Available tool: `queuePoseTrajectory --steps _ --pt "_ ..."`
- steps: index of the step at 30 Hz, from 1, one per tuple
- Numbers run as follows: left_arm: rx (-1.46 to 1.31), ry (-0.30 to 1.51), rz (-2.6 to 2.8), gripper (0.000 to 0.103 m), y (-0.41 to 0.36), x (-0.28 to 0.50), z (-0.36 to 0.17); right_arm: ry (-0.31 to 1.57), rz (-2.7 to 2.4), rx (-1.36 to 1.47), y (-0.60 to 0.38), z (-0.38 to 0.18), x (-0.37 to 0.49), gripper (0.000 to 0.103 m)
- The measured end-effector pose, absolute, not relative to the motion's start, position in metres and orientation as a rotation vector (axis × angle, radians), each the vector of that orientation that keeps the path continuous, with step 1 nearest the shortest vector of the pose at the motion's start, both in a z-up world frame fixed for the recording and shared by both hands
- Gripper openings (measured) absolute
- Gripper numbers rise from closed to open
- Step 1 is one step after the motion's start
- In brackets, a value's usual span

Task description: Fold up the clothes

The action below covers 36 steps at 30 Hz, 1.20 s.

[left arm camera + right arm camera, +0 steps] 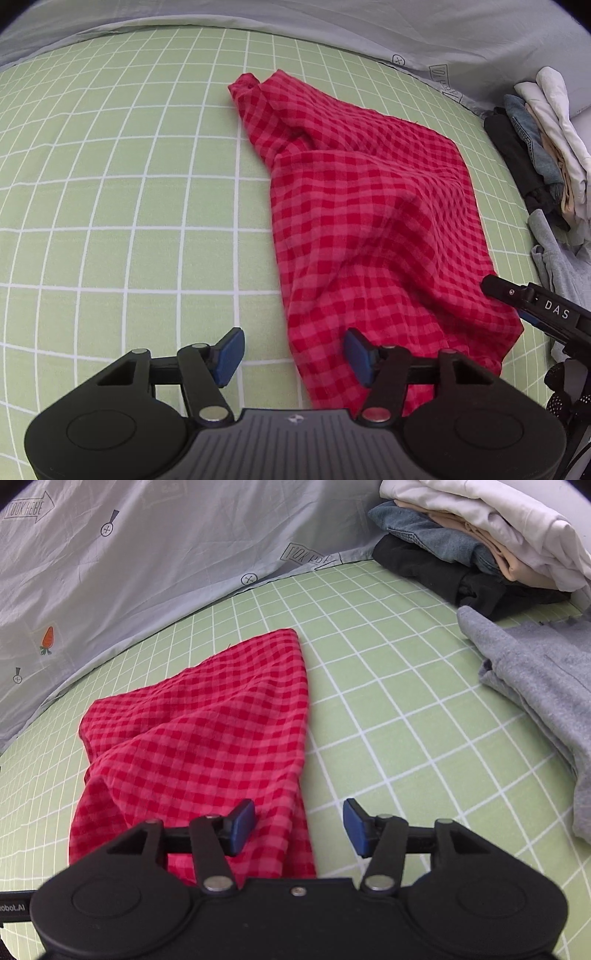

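The left gripper [293,354] is hanging over the bed with its two blue pads standing about half apart. Nothing is sitting between them. The pad at 3 o'clock is hanging over the near edge of the red checked cloth [369,206], and the pad at 9 o'clock is hanging over the bare green sheet [110,206]. It is hard to tell if the pad is touching the cloth.

The right gripper [299,825] is also standing about half apart, and it is holding nothing. Its pad at 9 o'clock is hanging over the near right edge of the red checked cloth [207,731], and its pad at 3 o'clock is hanging over the green sheet [388,716]. In the left wrist view, the right gripper [491,286] is poking in at 3 o'clock, right by the cloth's edge.

The red checked cloth is lying crumpled on the green sheet with white squares, reaching from the grippers up toward 12 o'clock. It is not folded flat.

A gray garment [535,686] is lying at 3 o'clock in the right wrist view, well apart from the red cloth. A stack of folded clothes [472,542] is sitting at 1 o'clock, white on top and black at the bottom. A pale gray blanket [147,554] with little drawings is lying along the far side at 11 o'clock
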<state>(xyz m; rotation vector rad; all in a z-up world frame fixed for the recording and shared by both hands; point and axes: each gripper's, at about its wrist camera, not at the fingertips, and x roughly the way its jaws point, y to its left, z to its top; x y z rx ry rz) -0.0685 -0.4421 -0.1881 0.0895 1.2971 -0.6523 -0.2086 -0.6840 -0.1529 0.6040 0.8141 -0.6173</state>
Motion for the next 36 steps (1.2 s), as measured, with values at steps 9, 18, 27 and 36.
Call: queuePoseTrajectory --steps 9,18,27,36 --pt "0.080 1.327 -0.687 0.050 -0.435 -0.121 -0.189 0.849 -0.579 0.619 -0.646 -0.144 -0.247 0.056" --pt "0.143 1.300 -0.693 0.050 -0.432 -0.151 -0.184 0.912 -0.497 0.484 -0.596 -0.134 -0.252 0.046" --pt "0.137 1.288 -0.687 0.052 -0.417 -0.164 -0.180 0.853 -0.434 0.433 -0.569 -0.115 -0.264 0.008" --pt "0.219 1.256 -0.652 0.052 -0.414 -0.171 -0.184 1.018 -0.560 0.531 -0.588 -0.148 -0.281 0.019"
